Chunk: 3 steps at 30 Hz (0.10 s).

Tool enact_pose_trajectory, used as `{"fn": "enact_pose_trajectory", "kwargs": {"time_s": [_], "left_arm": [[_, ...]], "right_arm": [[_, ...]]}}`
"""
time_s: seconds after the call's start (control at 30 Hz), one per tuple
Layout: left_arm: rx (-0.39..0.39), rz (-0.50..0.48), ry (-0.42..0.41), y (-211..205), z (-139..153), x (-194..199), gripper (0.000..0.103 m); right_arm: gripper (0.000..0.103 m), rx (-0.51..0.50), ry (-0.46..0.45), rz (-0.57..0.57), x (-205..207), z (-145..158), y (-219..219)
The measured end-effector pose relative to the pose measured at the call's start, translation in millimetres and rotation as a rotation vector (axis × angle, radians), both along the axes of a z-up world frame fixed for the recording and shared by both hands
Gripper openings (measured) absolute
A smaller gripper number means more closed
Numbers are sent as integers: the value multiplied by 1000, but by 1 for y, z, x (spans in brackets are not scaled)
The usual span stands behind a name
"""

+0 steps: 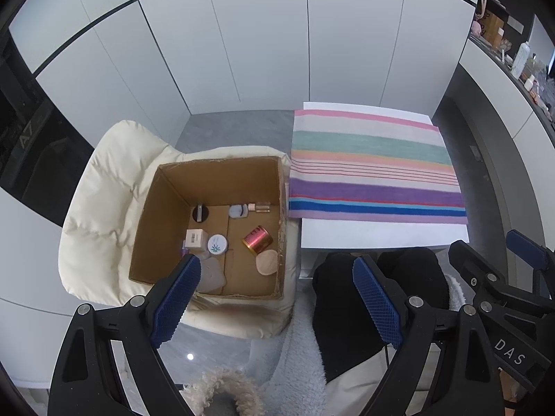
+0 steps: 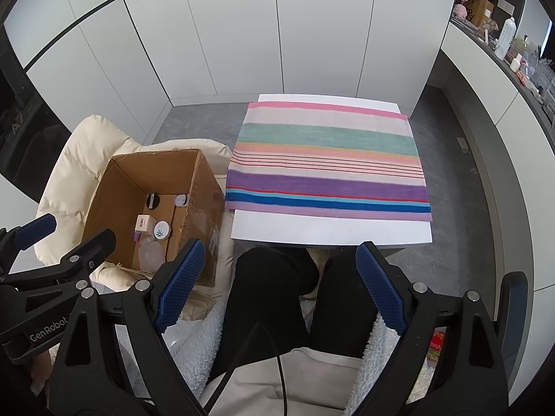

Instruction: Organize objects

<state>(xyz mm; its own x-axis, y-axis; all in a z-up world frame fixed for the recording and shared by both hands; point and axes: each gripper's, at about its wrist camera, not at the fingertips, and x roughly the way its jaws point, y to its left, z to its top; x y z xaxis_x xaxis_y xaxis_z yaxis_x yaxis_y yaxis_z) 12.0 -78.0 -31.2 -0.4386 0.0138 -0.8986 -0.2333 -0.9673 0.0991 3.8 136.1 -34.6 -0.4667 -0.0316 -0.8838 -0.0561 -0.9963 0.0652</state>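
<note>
An open cardboard box [image 1: 166,208] [image 2: 114,187] sits on a cream cushioned chair [image 1: 100,208] to the left of a white table [image 1: 381,234]. In the box lie a red-gold tin [image 1: 257,239], a round white jar [image 1: 217,243] [image 2: 162,230], a small white carton [image 1: 194,238], a pale round pad [image 1: 267,262], a small bottle [image 1: 258,207] and a black round item [image 1: 200,213]. My left gripper [image 1: 277,298] is open and empty, held above the box's near edge. My right gripper [image 2: 281,287] is open and empty over the person's lap.
A striped towel [image 1: 374,166] [image 2: 326,163] covers most of the table. The person's black-trousered legs [image 2: 274,294] are under the table's near edge. White cabinet panels [image 1: 242,34] stand behind. A cluttered counter [image 2: 513,55] runs along the right.
</note>
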Motion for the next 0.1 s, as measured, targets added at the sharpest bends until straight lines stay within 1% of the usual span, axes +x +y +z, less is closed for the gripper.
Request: {"fn": "enact_pose_trajectory", "kwargs": {"time_s": [0.1], "left_arm": [[2, -1, -3, -1, 0, 0, 91]], "right_arm": [[92, 3, -1, 1, -1, 0, 0]]}}
